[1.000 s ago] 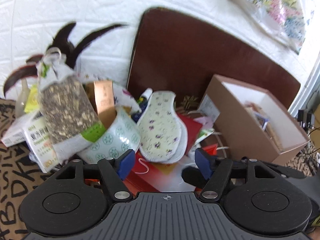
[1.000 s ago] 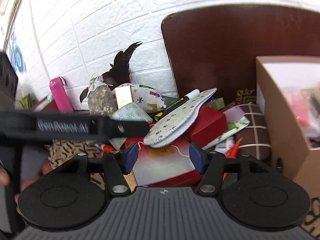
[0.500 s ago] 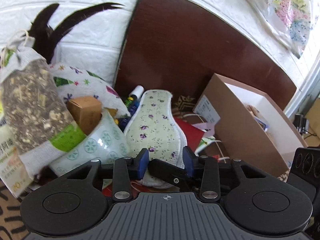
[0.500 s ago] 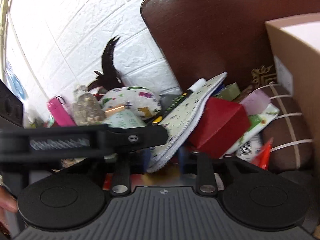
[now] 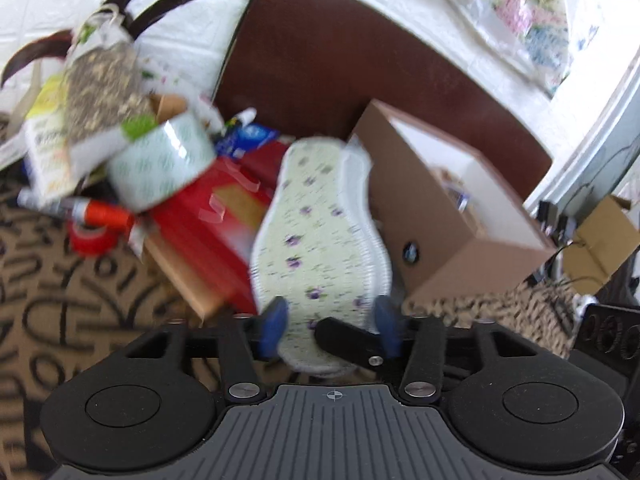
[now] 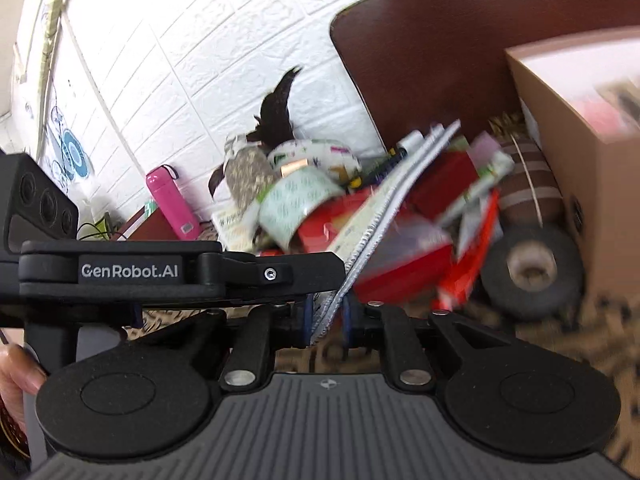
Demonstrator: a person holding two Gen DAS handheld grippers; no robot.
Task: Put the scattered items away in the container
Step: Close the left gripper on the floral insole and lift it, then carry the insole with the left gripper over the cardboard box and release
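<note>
A pair of floral shoe insoles [image 5: 320, 236] is lifted off the pile, heel end toward me. My right gripper [image 6: 326, 320] is shut on the insoles' heel edge [image 6: 384, 216], seen edge-on in the right wrist view. My left gripper [image 5: 330, 326] straddles the same heel end with its blue pads [image 5: 274, 322] apart and the right gripper's black finger [image 5: 348, 346] between them. The open cardboard box [image 5: 448, 208] stands to the right of the insoles and also shows in the right wrist view [image 6: 580, 116].
The pile holds a red box [image 5: 208, 216], a green-patterned tape roll [image 5: 160, 164], a grain sack [image 5: 104, 84], a red tape roll [image 5: 94, 236] and a marker. A black tape roll [image 6: 532, 272] and a pink bottle [image 6: 172, 200] lie on the patterned cloth. A brown board leans behind.
The right gripper closed on the insoles and lifted them off the pile toward me. The left gripper's jaws closed partly and now stand wider around the heel.
</note>
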